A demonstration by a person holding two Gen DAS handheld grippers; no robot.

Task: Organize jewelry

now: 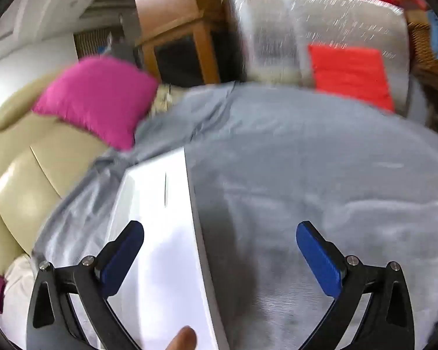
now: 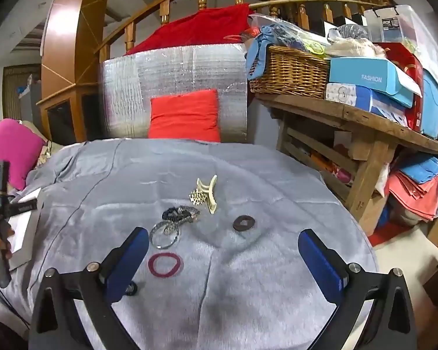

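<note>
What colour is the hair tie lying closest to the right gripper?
Dark red, or maroon: the hair tie shows best in the right wrist view, on the grey cloth.

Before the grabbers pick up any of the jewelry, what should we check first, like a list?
1. Right gripper open wide: ok.
2. Left gripper open and holding nothing: ok.
3. Red ring lying flat and apart from the other pieces: ok.
4. Silver bangles free to lift alone: not ok, they touch the dark beaded bracelet.
5. Cream hair claw clear of neighbours: not ok, the gold piece lies against it.
6. White box open and ready for jewelry: cannot tell, the left view is blurred.
</note>
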